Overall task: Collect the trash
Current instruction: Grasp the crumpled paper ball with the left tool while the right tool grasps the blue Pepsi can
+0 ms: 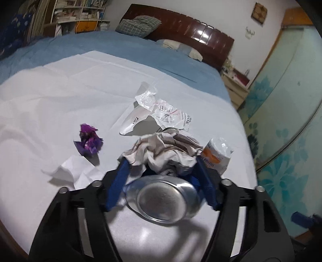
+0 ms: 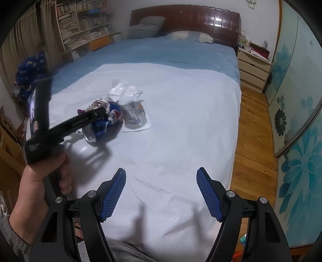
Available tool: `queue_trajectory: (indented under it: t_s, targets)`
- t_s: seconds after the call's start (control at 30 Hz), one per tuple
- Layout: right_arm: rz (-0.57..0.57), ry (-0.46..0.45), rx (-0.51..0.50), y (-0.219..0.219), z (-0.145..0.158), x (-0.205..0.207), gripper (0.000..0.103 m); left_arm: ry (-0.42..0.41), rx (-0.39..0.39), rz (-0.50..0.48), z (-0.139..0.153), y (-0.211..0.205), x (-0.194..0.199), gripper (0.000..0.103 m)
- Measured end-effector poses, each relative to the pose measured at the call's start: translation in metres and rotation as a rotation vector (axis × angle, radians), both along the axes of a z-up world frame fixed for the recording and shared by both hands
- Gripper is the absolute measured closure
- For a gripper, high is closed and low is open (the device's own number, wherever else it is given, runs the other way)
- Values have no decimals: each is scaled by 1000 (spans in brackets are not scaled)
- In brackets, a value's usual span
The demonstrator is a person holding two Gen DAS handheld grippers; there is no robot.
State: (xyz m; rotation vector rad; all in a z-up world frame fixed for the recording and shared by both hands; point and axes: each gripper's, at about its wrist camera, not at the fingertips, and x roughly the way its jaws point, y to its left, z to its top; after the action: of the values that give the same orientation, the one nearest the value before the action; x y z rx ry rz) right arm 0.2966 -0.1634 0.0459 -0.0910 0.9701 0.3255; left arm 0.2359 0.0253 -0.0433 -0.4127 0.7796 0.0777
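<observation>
Clearly the can [image 1: 167,199] lies on its side on the white sheet [image 1: 50,104], clasped across its middle between the left gripper's [image 1: 161,165] jaws; thin, light and slick, it looks easy to dent. Crumpled paper [image 1: 161,153] crowds the fingertips, with a plastic cup [image 1: 218,155], clear wrapper [image 1: 161,108] and purple wrapper [image 1: 89,142] close by. Well back, the right gripper [image 2: 161,177] gapes wide with nothing in it.

You are working in a home bedroom: a bed [image 2: 161,52] with wooden headboard [image 2: 187,18], pillows [image 2: 147,27], crowded bookshelves [image 2: 80,22], a bedside drawer unit [image 2: 252,68], wood floor [image 2: 253,129].
</observation>
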Motion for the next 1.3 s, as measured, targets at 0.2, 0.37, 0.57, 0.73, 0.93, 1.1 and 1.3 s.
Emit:
queue_trajectory:
  t_s: [0.2,0.37,0.57,0.73,0.93,1.1,1.3]
  targets:
    - [-5,-2,-3,0,1,1,30,-50,-71,7,5,10,-14,54]
    - [-9,-14,-9,1,4,1,30,-99,-109,36,17,22,-25,57]
    - [78,-40,-2,22,7,12,29,-131,-127,56,33,41,-55,58]
    - [124,62,140,53,-3,56,25,-126,-105,50,40,51,-82,58]
    - [32,203,299,71,-44,107,25,-116,-79,43,42,57,-97,58]
    - [23,244,322,94,-71,126,31,-121,-84,44,43,61,-95,58]
    - [106,281,391,123,-88,138,65,-121,-95,22,38,58,-88,58]
